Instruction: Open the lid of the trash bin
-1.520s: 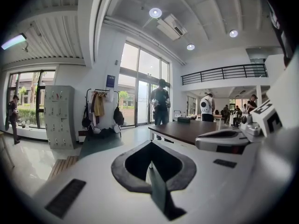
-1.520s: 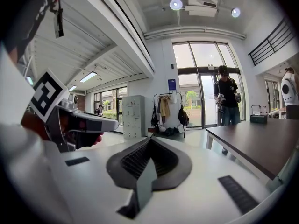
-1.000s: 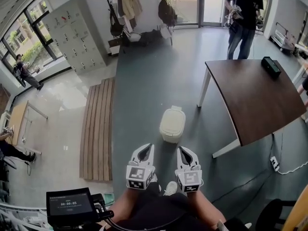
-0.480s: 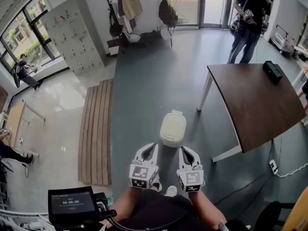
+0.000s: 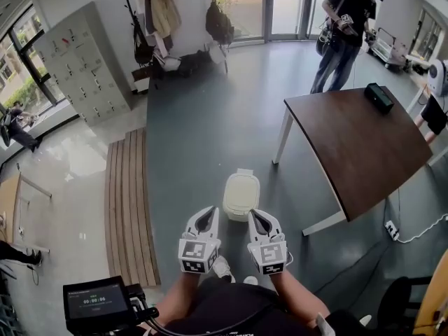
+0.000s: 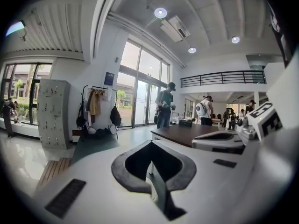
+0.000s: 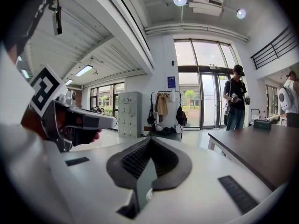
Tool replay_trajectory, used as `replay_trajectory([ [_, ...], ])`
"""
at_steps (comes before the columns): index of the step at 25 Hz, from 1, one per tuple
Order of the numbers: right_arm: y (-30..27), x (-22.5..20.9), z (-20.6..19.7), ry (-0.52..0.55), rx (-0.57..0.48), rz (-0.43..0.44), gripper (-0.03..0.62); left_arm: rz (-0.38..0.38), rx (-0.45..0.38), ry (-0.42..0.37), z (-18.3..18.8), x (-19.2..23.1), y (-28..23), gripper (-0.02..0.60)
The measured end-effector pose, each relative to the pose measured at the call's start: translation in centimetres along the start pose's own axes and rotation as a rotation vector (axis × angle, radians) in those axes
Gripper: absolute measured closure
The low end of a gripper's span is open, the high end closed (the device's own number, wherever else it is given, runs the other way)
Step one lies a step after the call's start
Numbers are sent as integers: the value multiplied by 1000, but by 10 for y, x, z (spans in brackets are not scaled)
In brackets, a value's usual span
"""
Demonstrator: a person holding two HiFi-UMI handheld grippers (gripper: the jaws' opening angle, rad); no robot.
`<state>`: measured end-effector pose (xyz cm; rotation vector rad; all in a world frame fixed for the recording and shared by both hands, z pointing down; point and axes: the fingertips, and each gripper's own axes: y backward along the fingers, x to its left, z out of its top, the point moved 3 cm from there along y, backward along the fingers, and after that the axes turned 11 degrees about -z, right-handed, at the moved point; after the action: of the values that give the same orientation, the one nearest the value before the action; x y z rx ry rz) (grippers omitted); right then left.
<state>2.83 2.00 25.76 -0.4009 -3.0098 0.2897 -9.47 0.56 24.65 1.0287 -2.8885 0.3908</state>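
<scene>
A cream trash bin stands on the grey floor with its lid down, seen from above in the head view. My left gripper is held just short of the bin's near left corner, apart from it. My right gripper is level with it, at the bin's near right corner, also apart. Both are shut with nothing between the jaws. In the left gripper view my left gripper points out over the room, and in the right gripper view my right gripper does the same; the bin's lid is hidden below the jaws.
A dark brown table with white legs stands to the right, a black box on it. A wooden slat strip runs along the left. A person stands by the glass doors. Grey lockers are far left; a power strip lies under the table.
The bin has come closer to both grippers as I stepped forward. Both grippers stay side by side and shut. The person at the back has shifted a little.
</scene>
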Motion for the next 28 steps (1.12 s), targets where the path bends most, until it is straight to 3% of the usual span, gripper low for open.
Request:
replay_trajectory([
  [9, -59, 15, 20, -6, -2, -54, 595, -58, -11, 2, 16, 62, -29, 583],
  [23, -33, 12, 9, -29, 18, -146, 595, -115, 5, -12, 6, 53, -28, 583],
  [28, -83, -29, -4, -43, 91, -183, 595, -113, 39, -8, 10, 68, -85, 583],
])
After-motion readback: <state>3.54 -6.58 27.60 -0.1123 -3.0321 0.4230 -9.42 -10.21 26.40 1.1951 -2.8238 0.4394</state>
